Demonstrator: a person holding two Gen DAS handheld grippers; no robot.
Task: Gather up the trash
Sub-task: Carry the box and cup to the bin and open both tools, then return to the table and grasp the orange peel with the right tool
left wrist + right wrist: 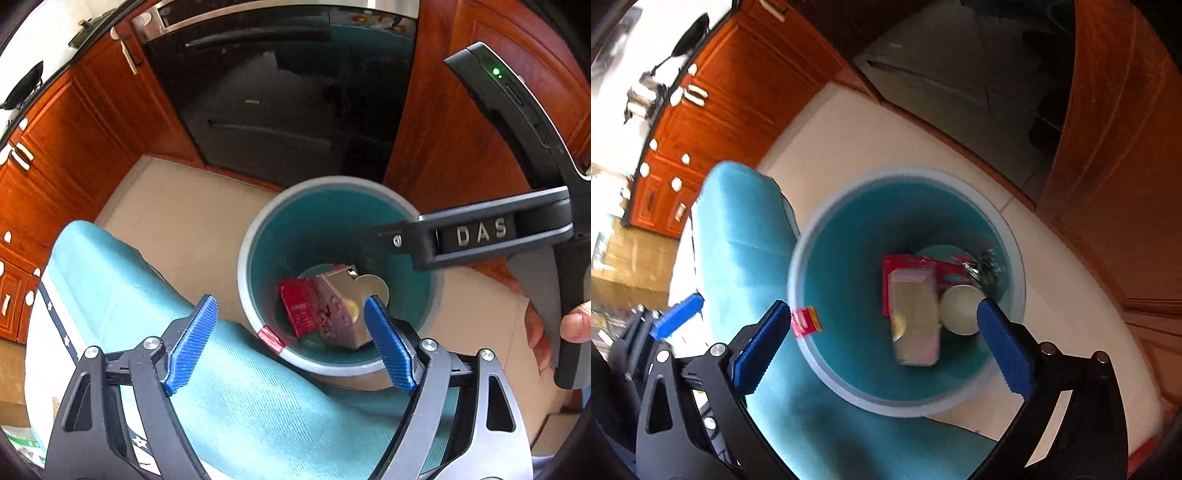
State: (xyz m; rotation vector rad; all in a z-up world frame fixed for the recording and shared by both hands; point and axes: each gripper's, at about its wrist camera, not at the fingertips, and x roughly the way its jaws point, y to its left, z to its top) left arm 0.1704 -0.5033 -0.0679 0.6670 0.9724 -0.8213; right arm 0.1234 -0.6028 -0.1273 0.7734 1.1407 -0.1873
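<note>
Teal bin point(334, 221) with pale rim on light floor point(177, 221), in front of dark oven door point(277, 110) and between orange-brown cabinets point(74, 147). Inside bin, at bottom: red packet point(297, 308), pink-and-grey carton point(332, 314) lying over it, round pale lid or cup point(960, 308) just beside carton, something crinkly and shiny point(984, 267) at far side, blurred. Small red-and-white sticker point(271, 339) on bin rim, near side.

Left claw point(291, 343) spread wide, blue pads point(192, 343) well apart, nothing between them, hanging over near rim of bin and over teal cushioned seat point(147, 295) just beside bin. Right pad overlaps bin opening in left wrist view; left pad over seat.

Right claw point(882, 347) also spread wide, empty, pointing down into bin mouth; carton and lid seen between pads but far below, untouched. From left wrist view, right claw's black body marked DAS point(480, 232) reaching over bin from right, fingers of hand point(576, 321) on its grip.

In right wrist view, blue pad of left claw point(677, 315) visible at left edge, over seat. Pan point(690, 37) on stove top far left.
</note>
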